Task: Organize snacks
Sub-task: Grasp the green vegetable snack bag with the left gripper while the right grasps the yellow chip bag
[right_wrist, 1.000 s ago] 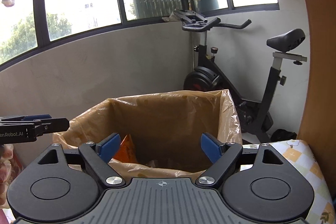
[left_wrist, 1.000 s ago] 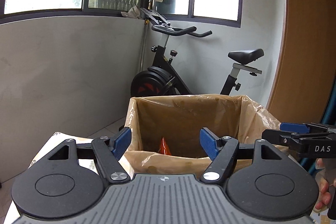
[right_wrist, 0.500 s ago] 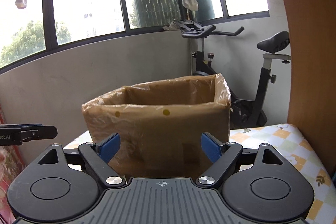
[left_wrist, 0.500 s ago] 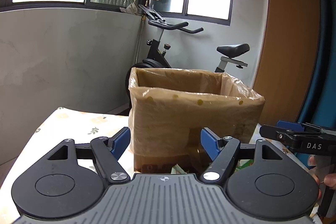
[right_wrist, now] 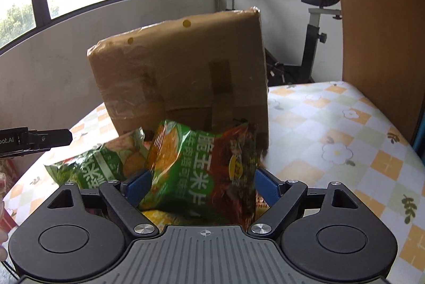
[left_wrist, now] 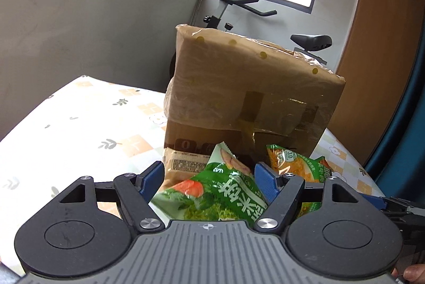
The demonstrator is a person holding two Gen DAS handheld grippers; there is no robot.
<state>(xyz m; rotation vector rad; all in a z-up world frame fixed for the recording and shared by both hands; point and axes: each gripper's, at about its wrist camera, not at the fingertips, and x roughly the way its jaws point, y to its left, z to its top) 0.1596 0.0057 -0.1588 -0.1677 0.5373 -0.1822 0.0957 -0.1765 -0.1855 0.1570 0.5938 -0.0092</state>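
A plastic-lined cardboard box (left_wrist: pixel 252 92) stands on the patterned table (left_wrist: pixel 79 124); it also shows in the right wrist view (right_wrist: pixel 180 74). Snack bags lie in front of it. My left gripper (left_wrist: pixel 209 180) is open, its jaws either side of a green vegetable-print bag (left_wrist: pixel 212 193). My right gripper (right_wrist: pixel 203 184) is open around a green and red corn-chip bag (right_wrist: pixel 207 169). That bag shows in the left wrist view (left_wrist: pixel 294 164). The green vegetable-print bag (right_wrist: pixel 98 167) lies to its left. A beige packet (left_wrist: pixel 183 161) lies by the box's base.
An exercise bike (left_wrist: pixel 239 4) stands behind the table by a grey wall and windows. A wooden panel (right_wrist: pixel 379 18) rises at the right. The left gripper's tip (right_wrist: pixel 39 140) shows at the right wrist view's left edge. The table (right_wrist: pixel 332 129) has open floral cloth to the right.
Both grippers have dropped from above the box's opening to table level in front of it. The snack bags have come into view between the open jaws.
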